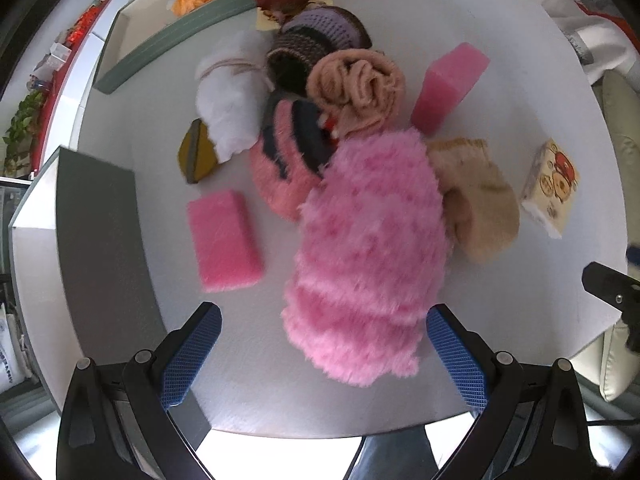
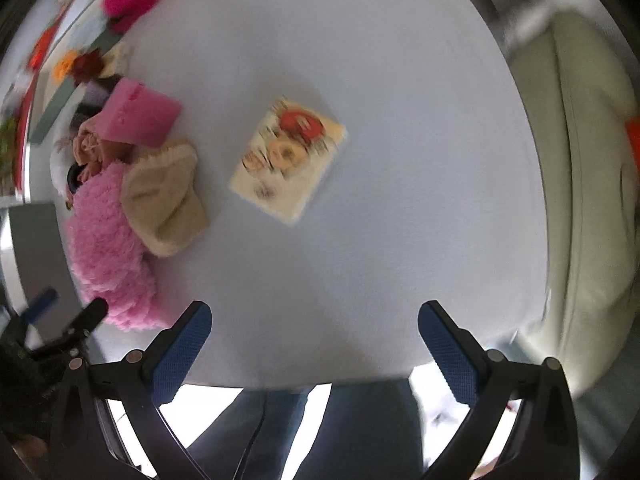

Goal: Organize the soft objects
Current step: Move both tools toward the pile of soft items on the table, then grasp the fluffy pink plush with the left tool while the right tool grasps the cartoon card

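Hovering my wide-open left gripper [image 1: 322, 354] around the fluffy pink sock [image 1: 368, 256], probably to lift it; my right gripper [image 2: 314, 348], also wide, waits empty near the tissue pack [image 2: 288, 160].

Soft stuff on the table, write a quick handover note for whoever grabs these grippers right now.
Left gripper: open, empty, its fingers on either side of the near end of the fluffy pink sock.
Right gripper: open, empty, over bare table, tissue pack ahead.
Things: socks and rolled cloths heaped mid-table; one pink sponge lies flat to the left, another is propped at the heap's right; grey tray at the left edge.
Done: nothing visibly sorted.
Left: the whole heap.
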`<state>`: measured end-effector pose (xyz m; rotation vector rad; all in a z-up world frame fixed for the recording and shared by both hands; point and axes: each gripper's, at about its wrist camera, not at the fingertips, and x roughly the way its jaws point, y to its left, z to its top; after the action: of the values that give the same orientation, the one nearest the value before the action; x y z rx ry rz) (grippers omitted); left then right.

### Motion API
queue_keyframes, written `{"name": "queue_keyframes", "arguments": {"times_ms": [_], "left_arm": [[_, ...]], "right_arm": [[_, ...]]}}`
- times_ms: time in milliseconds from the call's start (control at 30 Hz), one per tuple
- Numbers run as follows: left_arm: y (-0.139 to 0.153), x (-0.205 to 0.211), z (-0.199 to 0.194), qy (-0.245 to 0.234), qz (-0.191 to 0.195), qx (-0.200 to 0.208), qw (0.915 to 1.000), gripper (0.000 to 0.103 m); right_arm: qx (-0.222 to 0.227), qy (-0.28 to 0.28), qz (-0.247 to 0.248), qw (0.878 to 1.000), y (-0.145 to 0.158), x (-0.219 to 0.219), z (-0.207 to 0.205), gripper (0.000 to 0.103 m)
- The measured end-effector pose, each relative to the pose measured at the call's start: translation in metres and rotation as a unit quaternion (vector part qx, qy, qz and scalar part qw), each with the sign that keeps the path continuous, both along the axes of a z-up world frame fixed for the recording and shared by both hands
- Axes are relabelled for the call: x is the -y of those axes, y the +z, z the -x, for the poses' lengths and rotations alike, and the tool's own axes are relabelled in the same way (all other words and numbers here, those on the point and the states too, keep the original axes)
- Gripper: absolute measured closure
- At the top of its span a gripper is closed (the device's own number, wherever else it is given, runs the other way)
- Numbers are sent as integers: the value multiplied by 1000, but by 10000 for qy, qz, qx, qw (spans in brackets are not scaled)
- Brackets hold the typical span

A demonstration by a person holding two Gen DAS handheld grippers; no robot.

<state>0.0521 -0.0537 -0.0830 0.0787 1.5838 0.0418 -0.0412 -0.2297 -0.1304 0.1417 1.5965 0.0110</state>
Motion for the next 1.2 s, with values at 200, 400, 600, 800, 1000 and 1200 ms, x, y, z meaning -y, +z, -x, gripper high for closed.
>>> {"name": "queue_keyframes", "arguments": {"times_ms": [200, 400, 600, 800, 1000, 1200], "left_arm": [[-15, 14, -20, 178, -81, -96, 9998, 0], [-30, 26, -33, 518, -59, -183, 9985, 0], [-53, 35, -50, 630, -85, -287, 9976, 0], [-78, 43, -55, 650, 42, -435, 9969, 0], [-92, 27, -63, 842, 483, -556, 9937, 0], [-97, 27, -75, 955, 475, -645, 9922, 0]], "right_arm": [[612, 1591, 510, 9840, -5, -28, -35, 0], [454, 2877, 535, 9551, -32, -48, -60, 0], [227, 3521, 856, 9318, -64, -63, -73, 0], [37, 3362, 710, 9391, -76, -69, -95, 0], [279, 3360, 642, 9393, -78, -64, -90, 0], [453, 3344, 564, 9396, -78, -33, -55, 0]]}}
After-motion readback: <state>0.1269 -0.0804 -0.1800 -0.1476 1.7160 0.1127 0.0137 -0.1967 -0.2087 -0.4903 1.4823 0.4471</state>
